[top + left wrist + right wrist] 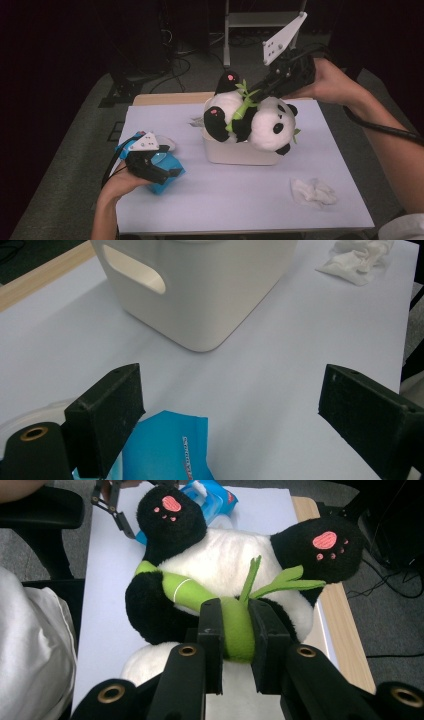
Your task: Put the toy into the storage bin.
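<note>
right gripper (235, 645) clamps bamboo stalk (220, 612) of one panda (252, 120) over bin (240, 152) at far edge; left gripper (230, 405) released, near-left; open table (240, 200) between.

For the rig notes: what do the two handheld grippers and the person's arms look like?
Both grippers, left gripper and right gripper, are black with blocky black jaws, brass-ringed screw holes, a pale three-cornered plate on top and a trailing black cable. Forearms are bare; white cloth shows at the right elbow.

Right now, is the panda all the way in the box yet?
Not yet. The black-and-white plush panda lies across the top of the white plastic box, so it has reached the box. The right gripper is clamped on its green bamboo stalk. The left gripper is open above a blue packet. Left: settling the panda inside, if that's the aim.
</note>
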`<state>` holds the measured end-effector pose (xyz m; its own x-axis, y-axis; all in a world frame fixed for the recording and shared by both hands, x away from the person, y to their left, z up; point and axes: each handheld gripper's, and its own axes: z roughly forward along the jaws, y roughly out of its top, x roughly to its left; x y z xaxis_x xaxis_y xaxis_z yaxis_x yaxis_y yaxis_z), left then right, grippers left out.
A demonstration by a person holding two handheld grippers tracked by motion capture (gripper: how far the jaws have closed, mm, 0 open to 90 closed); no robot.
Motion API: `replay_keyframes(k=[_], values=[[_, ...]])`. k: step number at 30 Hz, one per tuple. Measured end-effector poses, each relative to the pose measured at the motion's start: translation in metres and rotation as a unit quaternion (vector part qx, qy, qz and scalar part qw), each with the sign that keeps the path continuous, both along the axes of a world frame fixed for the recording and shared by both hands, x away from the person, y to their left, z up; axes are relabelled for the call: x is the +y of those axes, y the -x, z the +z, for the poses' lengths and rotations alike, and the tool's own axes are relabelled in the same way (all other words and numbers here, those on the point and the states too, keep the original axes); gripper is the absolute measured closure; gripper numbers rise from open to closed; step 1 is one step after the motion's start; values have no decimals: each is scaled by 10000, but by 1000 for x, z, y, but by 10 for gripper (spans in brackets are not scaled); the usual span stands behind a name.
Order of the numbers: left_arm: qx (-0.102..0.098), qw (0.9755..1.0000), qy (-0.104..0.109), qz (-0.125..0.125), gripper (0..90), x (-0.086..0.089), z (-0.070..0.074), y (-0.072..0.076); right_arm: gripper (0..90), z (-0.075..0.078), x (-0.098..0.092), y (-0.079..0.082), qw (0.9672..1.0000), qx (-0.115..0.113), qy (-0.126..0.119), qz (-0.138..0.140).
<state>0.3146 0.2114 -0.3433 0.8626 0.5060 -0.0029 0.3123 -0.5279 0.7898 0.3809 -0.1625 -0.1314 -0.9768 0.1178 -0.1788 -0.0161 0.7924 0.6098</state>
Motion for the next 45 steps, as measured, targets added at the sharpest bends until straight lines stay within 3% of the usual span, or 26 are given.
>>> replay_keyframes(k=[10, 15, 26, 34, 45], values=[[10, 9999, 75, 91, 96, 4, -1, -1, 769, -4, 5, -30, 9999, 134, 61, -57], [19, 9999, 78, 128, 96, 6, -1, -1, 769, -12, 6, -51, 9996, 245, 46, -123], [-1, 9998, 97, 181, 96, 10, 0, -1, 769, -25, 5, -79, 9989, 384, 117, -261], [-6, 9998, 97, 191, 96, 11, 0, 0, 768, -48, 6, -93, 9977, 585, 153, -308], [1, 9997, 114, 196, 96, 10, 1, 1, 768, -71, 8, -99, 9961, 763, 253, -352]])
